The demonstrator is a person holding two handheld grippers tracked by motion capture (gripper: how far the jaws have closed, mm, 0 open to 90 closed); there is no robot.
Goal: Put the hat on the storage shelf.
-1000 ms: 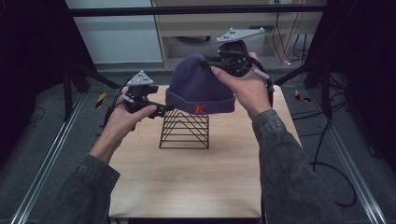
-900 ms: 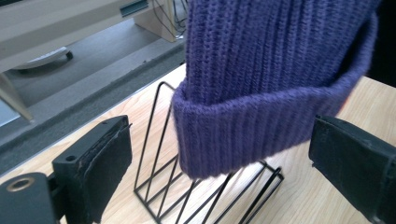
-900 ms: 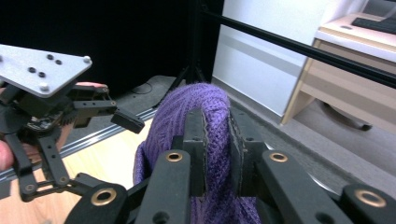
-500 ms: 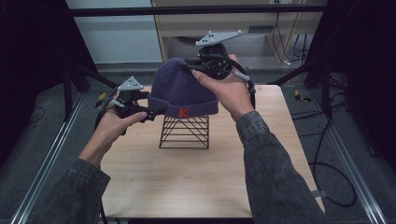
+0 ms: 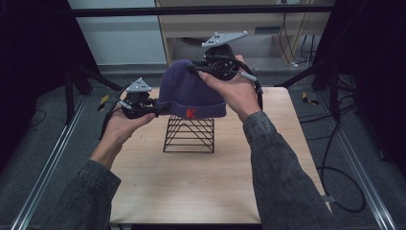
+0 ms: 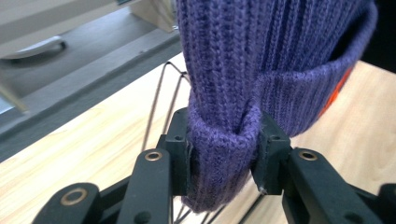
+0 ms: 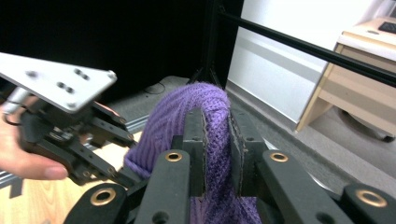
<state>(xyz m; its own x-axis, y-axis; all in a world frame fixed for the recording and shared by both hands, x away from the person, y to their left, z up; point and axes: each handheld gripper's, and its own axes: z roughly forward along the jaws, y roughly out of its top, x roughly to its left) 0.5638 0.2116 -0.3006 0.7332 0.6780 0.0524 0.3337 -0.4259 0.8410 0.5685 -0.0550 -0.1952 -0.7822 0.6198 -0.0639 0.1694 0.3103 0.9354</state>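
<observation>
A purple knit beanie (image 5: 190, 91) with an orange K on its cuff hangs in the air above a black wire stand (image 5: 189, 135). My left gripper (image 5: 152, 108) is shut on the cuff's left edge; in the left gripper view the folded cuff (image 6: 223, 140) is pinched between the two jaws. My right gripper (image 5: 207, 68) is shut on the beanie's crown at the back. In the right gripper view the knit crown (image 7: 215, 126) is squeezed between the jaws, and the left gripper (image 7: 116, 179) shows beyond it, held by a hand.
The wire stand sits mid-table on the light wooden table (image 5: 201, 187). Black frame bars (image 5: 201, 9) run across above the far edge. A cable (image 5: 335, 163) hangs off the table's right side. Shelving (image 5: 249, 33) stands behind.
Both grippers have carried the beanie leftward and a little higher over the wire stand. Both grips stay unchanged.
</observation>
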